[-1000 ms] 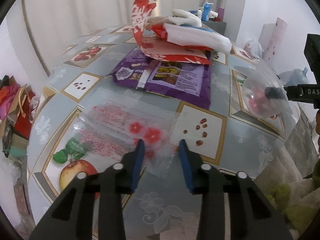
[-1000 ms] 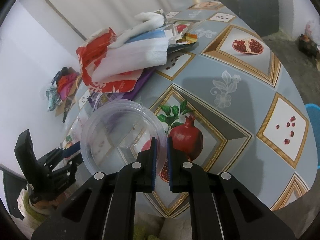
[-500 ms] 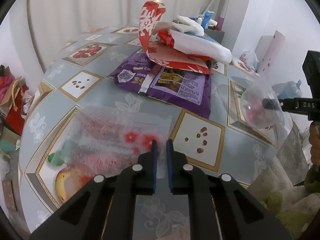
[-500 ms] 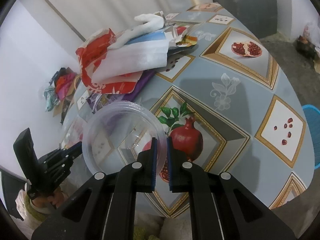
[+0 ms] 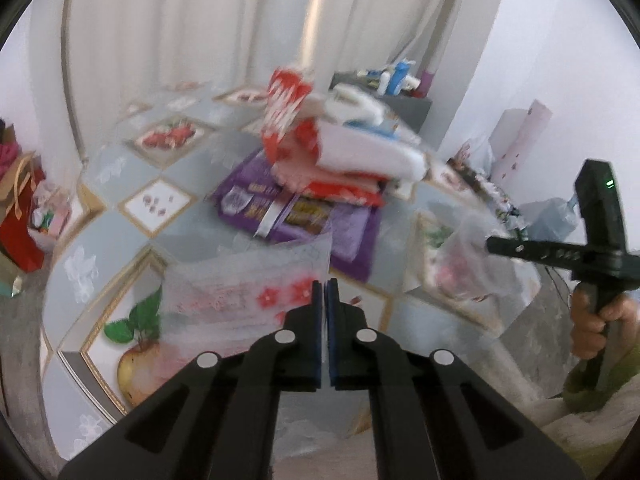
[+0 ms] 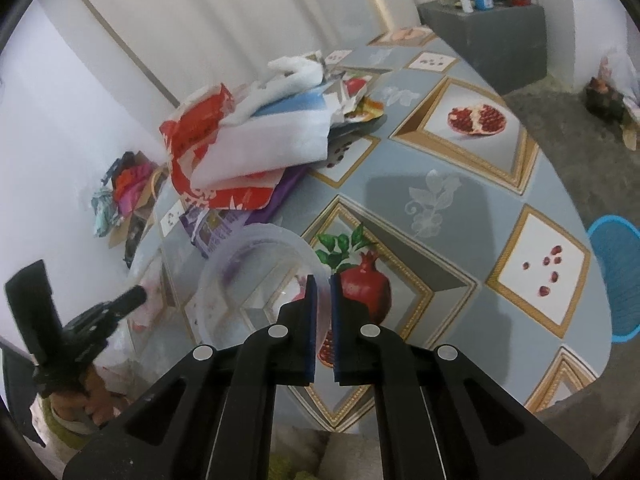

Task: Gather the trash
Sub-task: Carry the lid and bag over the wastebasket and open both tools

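Note:
My left gripper (image 5: 325,282) is shut on the edge of a clear plastic wrapper (image 5: 240,296) printed with red flowers, and holds it just above the table (image 5: 188,236). My right gripper (image 6: 323,278) is shut on the rim of a clear round plastic container (image 6: 248,276), held over the table's near edge. Further back lies a trash pile: a red-and-white bag (image 5: 288,96), white paper (image 6: 280,136) and a purple packet (image 5: 352,232). Each gripper shows in the other's view, the right gripper (image 5: 489,245) at the right and the left gripper (image 6: 138,293) at the left.
The table carries a grey cloth with fruit pictures (image 6: 476,118). A grey cabinet (image 6: 488,32) with bottles stands behind it. A blue stool (image 6: 616,280) is at the right, coloured bags (image 5: 20,216) lie on the floor at the left, and a hand (image 5: 592,320) grips the right tool.
The left jaws closed on the flowered wrapper and then rose, lifting its near edge off the table. The right gripper kept the clear container almost still.

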Motion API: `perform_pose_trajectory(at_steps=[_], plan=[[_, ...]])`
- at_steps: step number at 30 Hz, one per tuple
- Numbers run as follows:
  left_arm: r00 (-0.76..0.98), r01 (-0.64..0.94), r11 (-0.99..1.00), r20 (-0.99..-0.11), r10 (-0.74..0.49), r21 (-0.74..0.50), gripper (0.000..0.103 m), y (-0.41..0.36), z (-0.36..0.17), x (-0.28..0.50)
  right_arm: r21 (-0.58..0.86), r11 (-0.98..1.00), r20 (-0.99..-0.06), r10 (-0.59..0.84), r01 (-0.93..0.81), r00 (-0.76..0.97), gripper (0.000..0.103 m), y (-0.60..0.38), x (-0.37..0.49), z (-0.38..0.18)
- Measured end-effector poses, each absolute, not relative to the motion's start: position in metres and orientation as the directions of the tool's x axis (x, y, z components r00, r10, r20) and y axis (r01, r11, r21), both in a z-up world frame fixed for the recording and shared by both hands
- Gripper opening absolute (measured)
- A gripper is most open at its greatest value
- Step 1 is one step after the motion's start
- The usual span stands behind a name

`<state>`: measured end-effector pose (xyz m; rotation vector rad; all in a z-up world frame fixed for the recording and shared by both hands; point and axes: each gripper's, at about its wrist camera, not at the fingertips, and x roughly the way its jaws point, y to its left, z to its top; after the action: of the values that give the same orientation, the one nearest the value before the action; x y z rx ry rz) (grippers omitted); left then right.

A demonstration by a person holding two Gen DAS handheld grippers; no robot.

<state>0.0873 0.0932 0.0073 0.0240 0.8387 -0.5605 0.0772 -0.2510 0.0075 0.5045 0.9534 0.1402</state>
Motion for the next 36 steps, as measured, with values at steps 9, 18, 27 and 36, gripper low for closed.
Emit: perform_pose_trajectory(at_steps=[9,18,27,36], plan=[[0.548,0.548,0.810,-0.644,-0.535,-0.206,0.001,0.064,0.047,0.073,0.496,0.857,-0.703,0.303,0.139,0.644,0.004,-0.278,0.055,0.017],[0.479,0.685,0.695,-0.586,-0.654,-0.216,0.001,-0.013,0.079,0.065,0.530,0.810,-0.659,0.209,0.249,0.723,0.004,-0.343,0.018,0.020],[0.233,0.864,0.436,-0.566,-0.791,-0.254,0.001,-0.162,0.096,0.063,0.527,0.648,-0.685,-0.059,0.550,0.726,0.004,-0.462,-0.063,0.004],[-0.043,0.931,0.201,-0.638,-0.769,-0.304,0.002,-0.336,0.064,0.048,0.481,0.382,-0.779,-0.226,0.789,0.584,0.004,-0.551,-0.135,-0.056]])
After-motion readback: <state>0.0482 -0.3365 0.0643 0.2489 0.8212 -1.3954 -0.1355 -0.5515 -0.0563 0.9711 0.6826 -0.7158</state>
